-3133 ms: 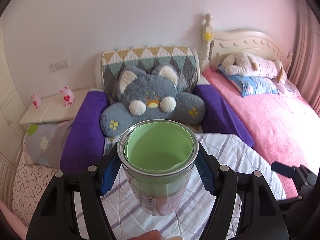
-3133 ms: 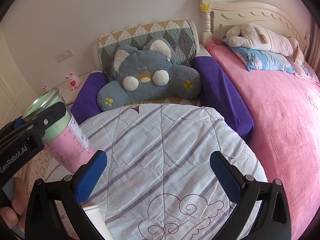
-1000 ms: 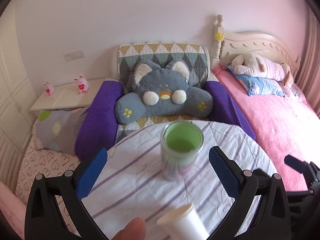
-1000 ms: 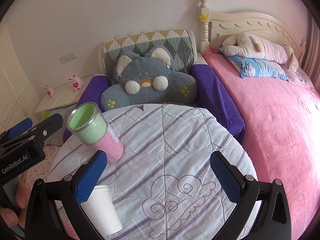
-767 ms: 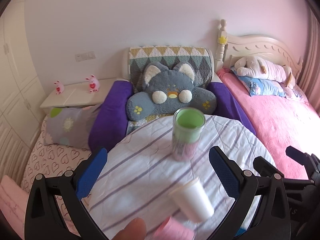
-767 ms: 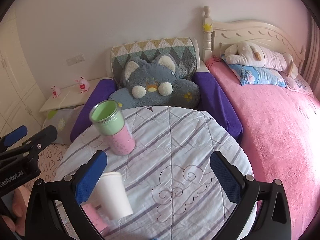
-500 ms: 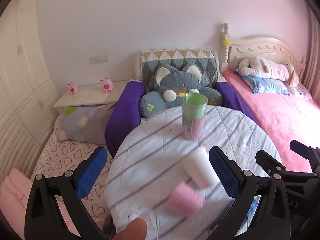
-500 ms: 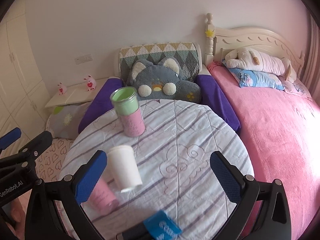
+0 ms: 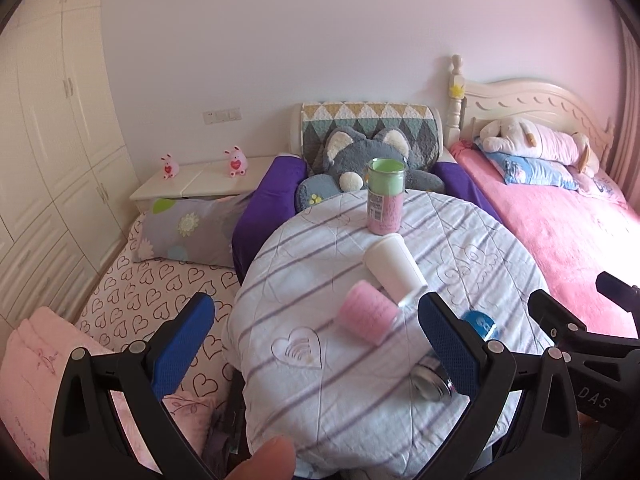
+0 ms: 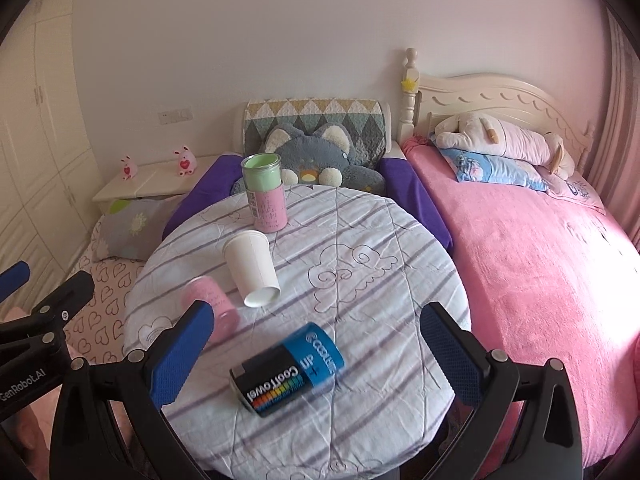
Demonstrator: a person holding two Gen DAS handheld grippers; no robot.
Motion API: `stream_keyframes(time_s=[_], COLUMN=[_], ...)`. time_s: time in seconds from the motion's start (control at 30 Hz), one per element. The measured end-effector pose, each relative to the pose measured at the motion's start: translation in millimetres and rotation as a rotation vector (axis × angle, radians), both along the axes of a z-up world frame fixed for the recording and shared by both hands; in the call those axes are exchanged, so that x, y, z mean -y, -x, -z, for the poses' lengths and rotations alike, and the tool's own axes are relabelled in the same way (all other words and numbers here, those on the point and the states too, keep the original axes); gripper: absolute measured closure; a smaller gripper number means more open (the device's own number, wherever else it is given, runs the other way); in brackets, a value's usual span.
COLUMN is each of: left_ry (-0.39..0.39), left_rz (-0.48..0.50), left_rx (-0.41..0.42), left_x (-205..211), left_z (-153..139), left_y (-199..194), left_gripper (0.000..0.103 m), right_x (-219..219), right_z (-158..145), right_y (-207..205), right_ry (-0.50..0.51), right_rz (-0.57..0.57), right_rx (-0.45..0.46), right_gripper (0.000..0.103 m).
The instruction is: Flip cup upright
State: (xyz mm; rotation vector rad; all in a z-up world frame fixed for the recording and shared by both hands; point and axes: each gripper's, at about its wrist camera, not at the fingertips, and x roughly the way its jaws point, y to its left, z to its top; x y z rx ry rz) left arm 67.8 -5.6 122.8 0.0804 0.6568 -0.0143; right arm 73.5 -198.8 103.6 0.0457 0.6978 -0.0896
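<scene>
White paper cup (image 10: 252,266) lay on side at desk (image 10: 360,280) centre, mouth toward 5 o'clock; judged light, crushable; grip mid-wall gently; both grippers' fingers (image 10: 182,354) open, empty.

Black plastic left gripper (image 9: 316,328) and right gripper (image 10: 316,340), blue textured pads, silver screws.

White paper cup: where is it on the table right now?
In the right wrist view the white paper cup lies on its side left of centre on the table, between the upright green-and-pink cup and the fallen pink cup.
</scene>
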Motion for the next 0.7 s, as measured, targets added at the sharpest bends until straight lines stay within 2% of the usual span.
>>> stream_keyframes(time_s=[0.3,0.7], left_ry=[0.001,0.010], left_rz=[0.020,0.026], left_rx=[0.010,-0.006], left_x=[7.6,11.7], left_z=[-2.5,-2.9], left_y=[16.8,18.4], left_gripper=[0.000,0.000], right_x=[1.9,2.4], right_z=[-0.3,0.1], right_y=[20.5,24.4], right_ry=[-0.001,-0.007], right_rz=[0.014,0.016], right_rx=[0.014,0.011], right_gripper=[0.000,0.000])
